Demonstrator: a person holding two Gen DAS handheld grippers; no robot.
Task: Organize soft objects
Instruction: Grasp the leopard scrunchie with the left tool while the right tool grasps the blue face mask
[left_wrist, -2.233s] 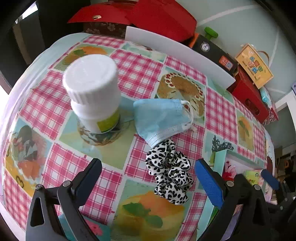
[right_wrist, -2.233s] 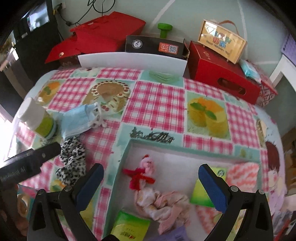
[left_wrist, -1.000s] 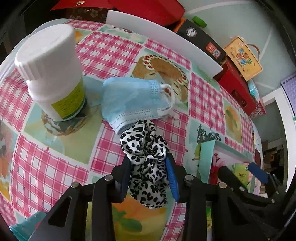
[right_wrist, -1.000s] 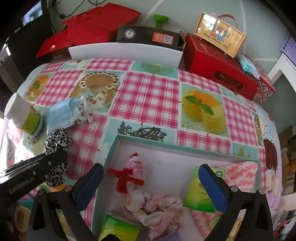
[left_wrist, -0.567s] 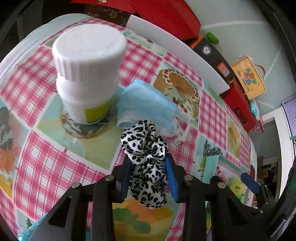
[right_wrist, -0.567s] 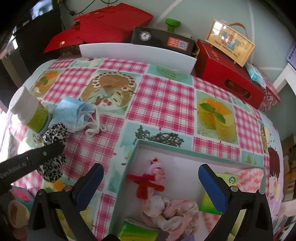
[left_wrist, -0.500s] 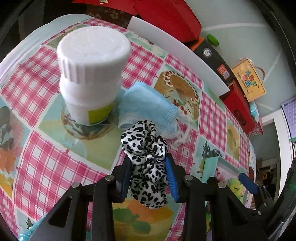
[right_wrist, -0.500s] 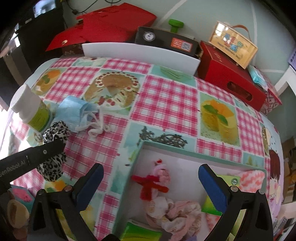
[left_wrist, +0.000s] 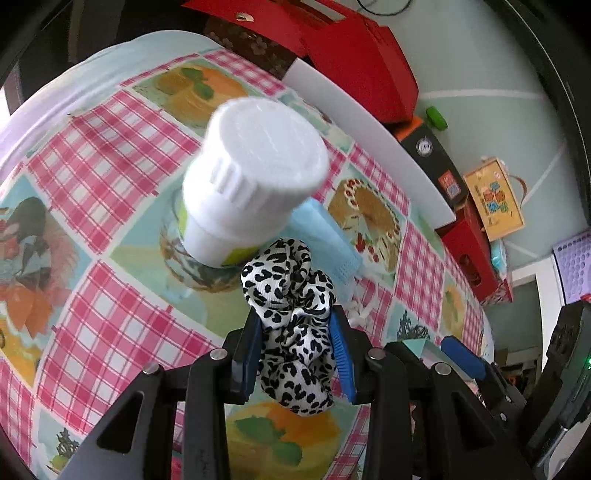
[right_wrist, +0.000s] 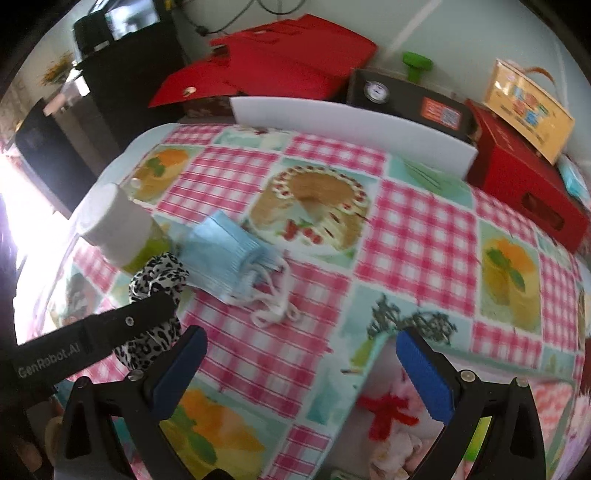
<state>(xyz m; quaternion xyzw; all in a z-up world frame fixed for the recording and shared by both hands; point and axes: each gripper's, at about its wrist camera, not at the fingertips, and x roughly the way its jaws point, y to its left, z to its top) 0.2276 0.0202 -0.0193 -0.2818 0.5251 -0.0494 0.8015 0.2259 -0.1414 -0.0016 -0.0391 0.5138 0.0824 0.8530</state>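
The left gripper (left_wrist: 297, 347) had its jaws pinched on the leopard-print scrunchie (left_wrist: 291, 325), which bulged above and hung below the blue pads at the lower middle of the left wrist view. In the right wrist view the same scrunchie (right_wrist: 155, 295) showed at the left edge, half hidden behind the left gripper's black finger. The right gripper (right_wrist: 301, 369) hovered with its jaws spread wide and nothing between them, over the near-left corner of the teal box (right_wrist: 373, 347) in the lower right of that frame.

Just behind the scrunchie stood the white bottle (left_wrist: 251, 192), and beside it the blue face mask (right_wrist: 229, 258) lay on the tabletop (right_wrist: 413, 236) with its ear loops trailing toward the box. A small doll with a red scarf (right_wrist: 388, 413) already lay inside the box.

The step in hand appeared to be the carry: the scrunchie was gripped and seemed clear of the cloth. The next move would call for bringing it over the box rim and releasing it among the soft things there. After that, the mask looked like the remaining soft item.
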